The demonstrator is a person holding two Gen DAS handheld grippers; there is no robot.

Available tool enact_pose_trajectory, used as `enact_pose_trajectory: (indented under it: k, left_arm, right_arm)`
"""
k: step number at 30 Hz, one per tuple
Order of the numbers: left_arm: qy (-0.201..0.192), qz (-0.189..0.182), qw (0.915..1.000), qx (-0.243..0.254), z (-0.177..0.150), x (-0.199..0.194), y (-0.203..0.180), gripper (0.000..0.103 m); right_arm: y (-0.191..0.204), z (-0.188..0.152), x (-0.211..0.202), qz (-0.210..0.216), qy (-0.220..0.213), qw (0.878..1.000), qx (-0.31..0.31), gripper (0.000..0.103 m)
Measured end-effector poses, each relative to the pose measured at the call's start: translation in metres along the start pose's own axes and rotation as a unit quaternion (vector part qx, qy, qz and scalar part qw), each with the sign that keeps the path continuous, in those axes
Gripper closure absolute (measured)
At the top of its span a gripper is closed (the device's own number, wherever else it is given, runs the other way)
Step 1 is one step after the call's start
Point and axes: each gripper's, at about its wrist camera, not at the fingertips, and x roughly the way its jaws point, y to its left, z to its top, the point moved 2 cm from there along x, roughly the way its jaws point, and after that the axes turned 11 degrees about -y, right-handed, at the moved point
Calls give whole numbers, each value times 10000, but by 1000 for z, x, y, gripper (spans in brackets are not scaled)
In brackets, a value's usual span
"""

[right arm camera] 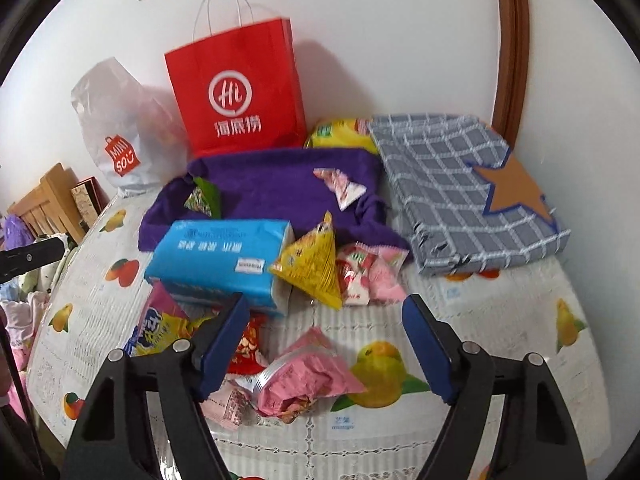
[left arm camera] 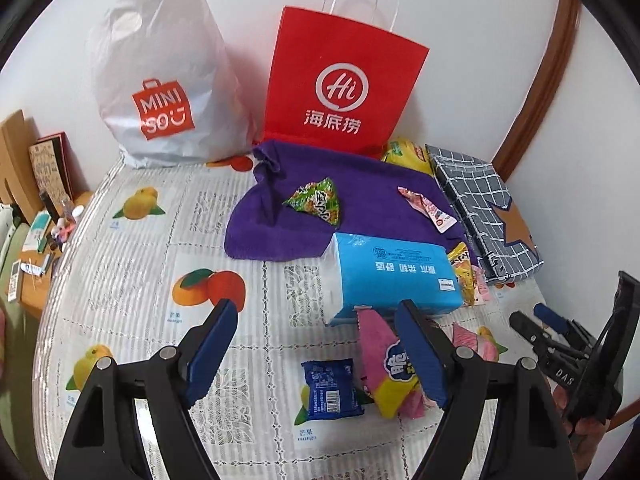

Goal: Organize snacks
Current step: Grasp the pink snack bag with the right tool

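Note:
Snack packets lie scattered on a fruit-print tablecloth (left arm camera: pixel 132 280). My left gripper (left arm camera: pixel 316 354) is open and empty above a small blue packet (left arm camera: pixel 330 390) and a pink-and-yellow packet (left arm camera: pixel 384 368). My right gripper (right arm camera: pixel 326 350) is open and empty over a crumpled pink packet (right arm camera: pixel 308 372); it also shows at the right edge of the left wrist view (left arm camera: pixel 560 332). A yellow triangular packet (right arm camera: pixel 314 266) and pink-white packets (right arm camera: pixel 370 274) lie ahead. A green packet (left arm camera: pixel 316 200) and a pink-white packet (left arm camera: pixel 426 208) rest on a purple towel (left arm camera: pixel 360 184).
A blue tissue pack (left arm camera: pixel 394 276) lies mid-table. A red paper bag (left arm camera: pixel 340 80) and a white Miniso bag (left arm camera: pixel 160 80) stand against the wall. A checked grey cloth with a star (right arm camera: pixel 472 188) lies right, a yellow bag (right arm camera: pixel 340 132) behind it. Clutter lies beyond the table's left edge.

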Motion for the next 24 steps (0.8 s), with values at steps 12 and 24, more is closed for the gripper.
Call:
enact_pose_trajectory:
  k: [12,24]
  left_arm:
    - [196,-76,9997,80,-4,20,-7,23]
    - [240,-81,9996,96,-10,22,-11,23]
  right_arm:
    - [16,-30,44,58,620,9977,-262,26]
    - [-1,-46,36,-109,799,9957,-447,28]
